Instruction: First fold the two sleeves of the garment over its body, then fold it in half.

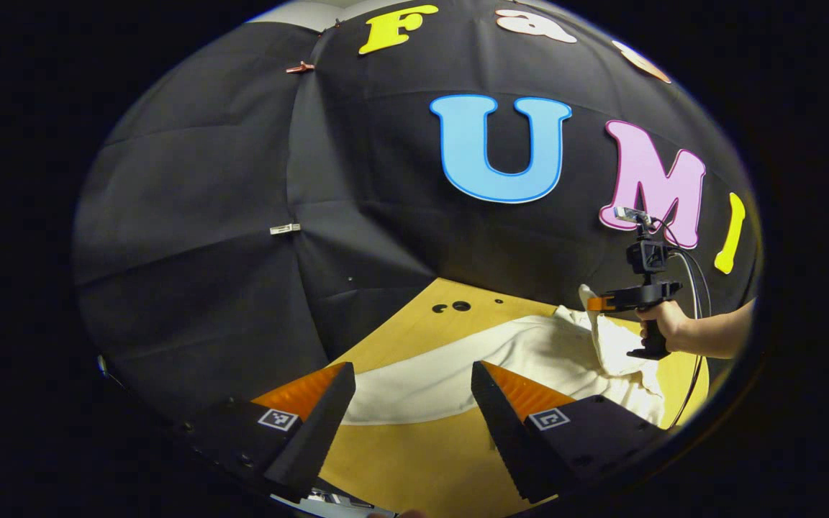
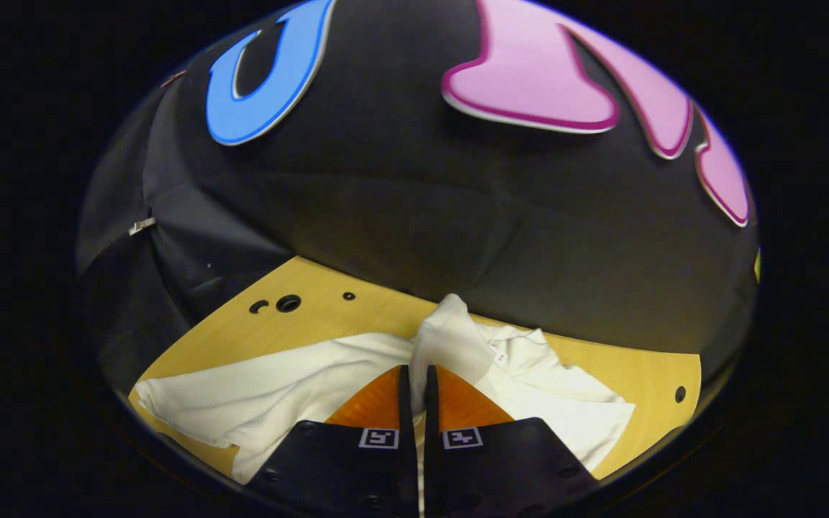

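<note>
Right gripper view, fingers pinching garment fold, lifted

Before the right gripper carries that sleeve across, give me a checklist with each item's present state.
1. Right gripper clamped on the sleeve: ok, fingers closed with cloth pinched between them.
2. Sleeve lifted off the shirt: ok, it peaks upward.
3. Left gripper free: ok, open, holding nothing, above the table.
4. Shirt body lying flat: not ok, rumpled near the collar.
5. Other sleeve already folded: cannot tell.
</note>
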Action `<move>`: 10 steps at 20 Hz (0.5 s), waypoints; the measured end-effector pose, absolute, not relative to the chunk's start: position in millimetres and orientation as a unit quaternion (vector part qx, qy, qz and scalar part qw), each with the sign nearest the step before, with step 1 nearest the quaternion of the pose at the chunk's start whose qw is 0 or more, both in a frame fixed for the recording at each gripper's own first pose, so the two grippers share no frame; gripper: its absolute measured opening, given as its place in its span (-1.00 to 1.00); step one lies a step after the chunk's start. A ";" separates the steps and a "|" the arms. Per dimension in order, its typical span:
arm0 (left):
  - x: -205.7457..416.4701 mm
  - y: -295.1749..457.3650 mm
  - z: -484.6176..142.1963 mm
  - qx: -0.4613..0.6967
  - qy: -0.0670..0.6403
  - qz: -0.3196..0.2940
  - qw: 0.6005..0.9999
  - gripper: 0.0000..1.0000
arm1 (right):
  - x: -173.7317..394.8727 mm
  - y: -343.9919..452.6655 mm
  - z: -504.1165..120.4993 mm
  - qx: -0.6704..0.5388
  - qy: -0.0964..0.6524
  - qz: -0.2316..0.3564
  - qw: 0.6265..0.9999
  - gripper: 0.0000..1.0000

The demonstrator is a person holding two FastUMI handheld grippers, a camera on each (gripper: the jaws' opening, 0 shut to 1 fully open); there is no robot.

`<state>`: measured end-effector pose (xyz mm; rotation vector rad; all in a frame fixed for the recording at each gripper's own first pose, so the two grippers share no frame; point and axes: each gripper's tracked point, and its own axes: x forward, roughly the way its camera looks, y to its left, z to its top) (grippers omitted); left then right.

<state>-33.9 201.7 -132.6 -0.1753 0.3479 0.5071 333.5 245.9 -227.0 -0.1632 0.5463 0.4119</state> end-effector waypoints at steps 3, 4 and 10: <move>-42.7 212.3 -149.6 -0.098 0.185 0.256 0.944 1.00 | 328.9 291.9 -265.7 -0.092 0.291 0.222 0.926 -0.86; -44.3 213.5 -156.9 -0.106 0.191 0.258 0.941 1.00 | 326.7 303.9 -277.2 -0.100 0.298 0.231 0.921 -0.84; -49.0 220.3 -197.8 -0.122 0.214 0.267 0.932 1.00 | 288.4 369.8 -294.6 -0.001 0.341 0.292 0.893 0.22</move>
